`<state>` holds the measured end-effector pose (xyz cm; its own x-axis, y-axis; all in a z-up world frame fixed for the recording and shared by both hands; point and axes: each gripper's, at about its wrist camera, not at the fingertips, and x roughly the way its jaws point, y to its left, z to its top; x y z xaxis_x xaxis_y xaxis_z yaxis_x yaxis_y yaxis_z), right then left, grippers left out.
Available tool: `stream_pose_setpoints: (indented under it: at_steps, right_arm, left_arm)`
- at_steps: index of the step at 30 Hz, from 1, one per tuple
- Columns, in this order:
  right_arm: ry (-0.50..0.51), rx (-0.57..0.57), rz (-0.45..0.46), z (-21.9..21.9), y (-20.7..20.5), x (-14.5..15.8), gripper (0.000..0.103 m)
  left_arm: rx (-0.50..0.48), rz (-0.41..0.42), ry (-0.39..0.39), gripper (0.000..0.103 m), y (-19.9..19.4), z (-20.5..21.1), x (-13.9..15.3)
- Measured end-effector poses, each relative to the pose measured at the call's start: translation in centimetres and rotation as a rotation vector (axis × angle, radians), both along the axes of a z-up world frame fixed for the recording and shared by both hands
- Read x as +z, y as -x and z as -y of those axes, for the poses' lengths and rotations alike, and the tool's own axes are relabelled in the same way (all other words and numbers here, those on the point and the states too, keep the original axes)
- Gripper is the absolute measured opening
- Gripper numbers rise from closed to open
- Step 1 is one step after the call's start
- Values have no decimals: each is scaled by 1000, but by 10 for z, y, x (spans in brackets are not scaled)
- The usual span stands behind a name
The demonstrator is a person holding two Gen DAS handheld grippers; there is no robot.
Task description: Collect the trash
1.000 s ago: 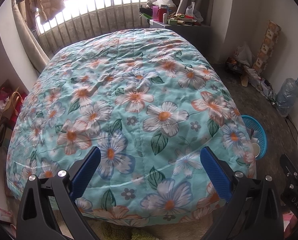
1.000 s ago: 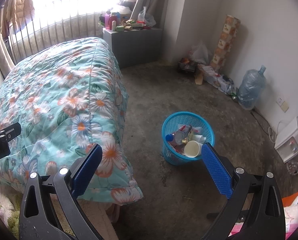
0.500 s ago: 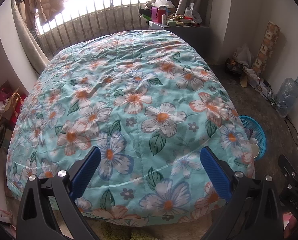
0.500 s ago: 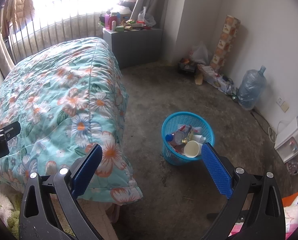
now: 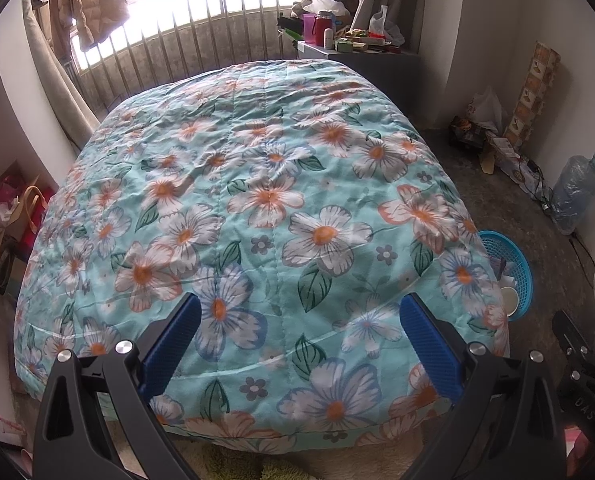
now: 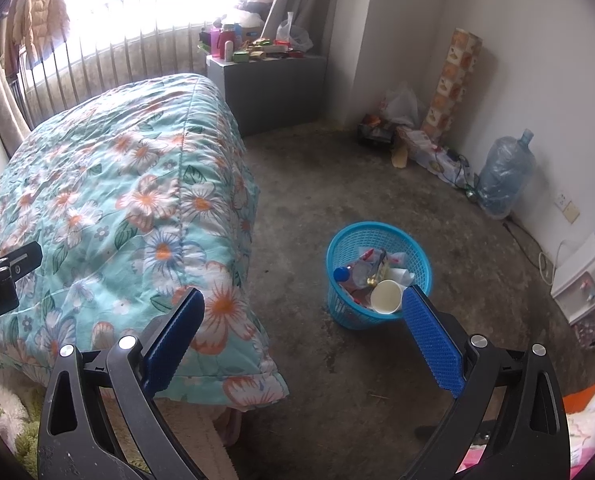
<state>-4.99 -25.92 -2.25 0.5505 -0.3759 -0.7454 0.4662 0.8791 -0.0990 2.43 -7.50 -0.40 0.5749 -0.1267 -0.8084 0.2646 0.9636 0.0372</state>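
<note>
Flowers cover the big blue blanket (image 5: 281, 208) on the bed. On the gray floor (image 6: 337, 184) beside it stands a blue basket (image 6: 377, 240) full of trash. Both the left gripper (image 5: 299, 336) and right gripper (image 6: 303, 330) are spread wide, holding nothing.

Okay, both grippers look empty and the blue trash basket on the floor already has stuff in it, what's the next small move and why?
Probably swing the right hand-held gripper toward the litter along the far wall. Both it and the left hand-held gripper are open and empty, the floral quilt shows no trash, and the blue basket already holds a paper cup and bottle.
</note>
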Motion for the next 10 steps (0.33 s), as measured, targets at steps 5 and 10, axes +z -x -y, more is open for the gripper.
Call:
stream_pose_setpoints:
  at_steps: [5,10]
  right_arm:
    - [-3,3,-1,2,0,0,95]
    - [0,4,-1,1,0,0,95]
  left_arm:
    - [0,-10,-4,97,2,2,-1]
    - [2,-13,-4,97,1,2,-1]
